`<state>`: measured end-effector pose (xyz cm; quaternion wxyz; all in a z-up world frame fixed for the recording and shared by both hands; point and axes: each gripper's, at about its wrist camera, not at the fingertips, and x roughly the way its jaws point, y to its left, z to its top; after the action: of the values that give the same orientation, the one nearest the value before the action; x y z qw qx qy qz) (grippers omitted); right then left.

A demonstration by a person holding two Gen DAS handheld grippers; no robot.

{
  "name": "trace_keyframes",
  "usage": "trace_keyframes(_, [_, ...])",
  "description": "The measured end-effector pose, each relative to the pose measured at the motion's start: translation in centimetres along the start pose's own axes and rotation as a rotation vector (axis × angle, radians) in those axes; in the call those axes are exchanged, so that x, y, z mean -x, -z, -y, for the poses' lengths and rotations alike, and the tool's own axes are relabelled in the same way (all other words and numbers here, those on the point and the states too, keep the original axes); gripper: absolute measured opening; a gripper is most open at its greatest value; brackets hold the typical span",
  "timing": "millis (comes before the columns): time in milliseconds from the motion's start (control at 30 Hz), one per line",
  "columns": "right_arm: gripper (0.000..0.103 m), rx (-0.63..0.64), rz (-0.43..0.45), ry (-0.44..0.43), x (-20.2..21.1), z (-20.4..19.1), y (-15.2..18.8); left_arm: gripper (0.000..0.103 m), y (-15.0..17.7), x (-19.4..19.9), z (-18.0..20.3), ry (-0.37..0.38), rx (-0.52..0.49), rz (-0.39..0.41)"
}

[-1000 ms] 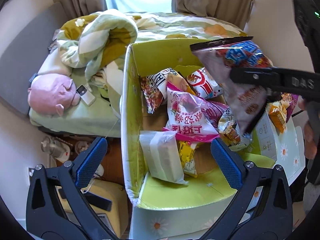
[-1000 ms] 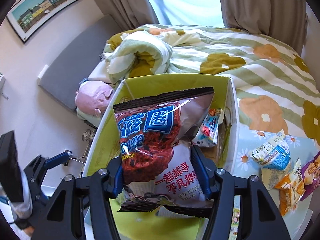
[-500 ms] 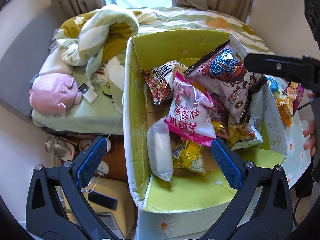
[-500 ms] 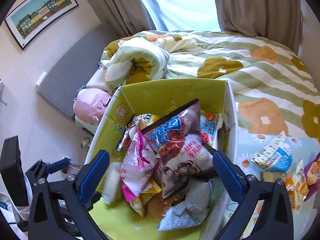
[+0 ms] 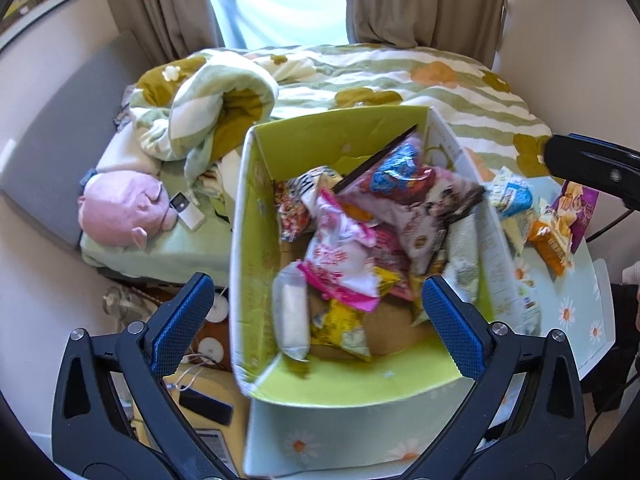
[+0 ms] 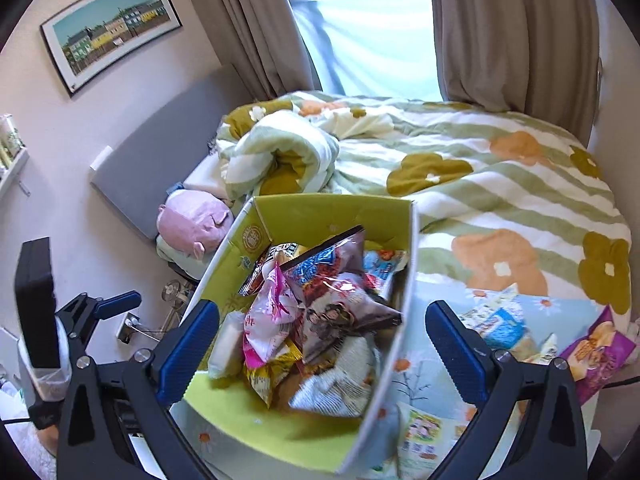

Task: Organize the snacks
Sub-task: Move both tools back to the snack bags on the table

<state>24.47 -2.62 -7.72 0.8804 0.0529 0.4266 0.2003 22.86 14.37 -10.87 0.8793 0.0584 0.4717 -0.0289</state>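
Observation:
A green cardboard box (image 5: 256,240) with daisy print stands on a small table and holds several snack bags. A large brown chip bag (image 5: 412,200) lies on top, next to a pink bag (image 5: 344,256); it also shows in the right wrist view (image 6: 340,300). My left gripper (image 5: 320,328) is open and empty above the box's near side. My right gripper (image 6: 320,340) is open and empty above the box (image 6: 328,220). Loose snacks lie on the table right of the box: a blue-white bag (image 6: 500,320) and a purple bag (image 6: 596,348).
A bed with a flowered green quilt (image 6: 500,184) lies behind the box. A pink plush pig (image 5: 116,208) and a white remote (image 5: 186,210) rest on its left side. An orange snack bag (image 5: 554,240) lies on the table. Cables and a yellow case (image 5: 208,400) sit on the floor at left.
My right gripper opened and let the brown chip bag drop into the box, then pulled back. The left gripper drew back slightly.

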Motion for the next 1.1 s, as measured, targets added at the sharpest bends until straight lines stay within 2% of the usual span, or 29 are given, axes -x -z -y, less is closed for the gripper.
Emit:
trace_keyframes(200, [0.103, 0.02, 0.035, -0.012, 5.1, 4.1, 1.5, 0.103, 0.3, 2.3, 5.0, 0.0, 0.029, 0.035])
trace_keyframes(367, [0.103, 0.039, 0.063, 0.059, 9.0, 8.2, 3.4, 0.103, 0.9, 3.1, 10.0, 0.007, 0.03, 0.043])
trace_keyframes(600, [0.103, 0.026, 0.07, 0.111, 11.4, 14.8, 6.0, 0.103, 2.9, 3.2, 16.8, -0.02, 0.039, 0.038])
trace_keyframes(833, [0.103, 0.075, 0.02, 0.117, 10.3, 19.4, 8.7, 0.103, 6.1, 0.9, 22.8, -0.067, 0.067, 0.041])
trace_keyframes(1000, [0.103, 0.138, -0.032, 0.113, 7.0, 21.8, 10.6, 0.103, 8.0, -2.8, 25.5, -0.085, 0.091, 0.013])
trace_keyframes(1100, [0.103, 0.145, -0.063, 0.09, 4.9, 22.9, 11.6, 0.103, 8.7, -5.5, 27.0, -0.123, 0.064, -0.013])
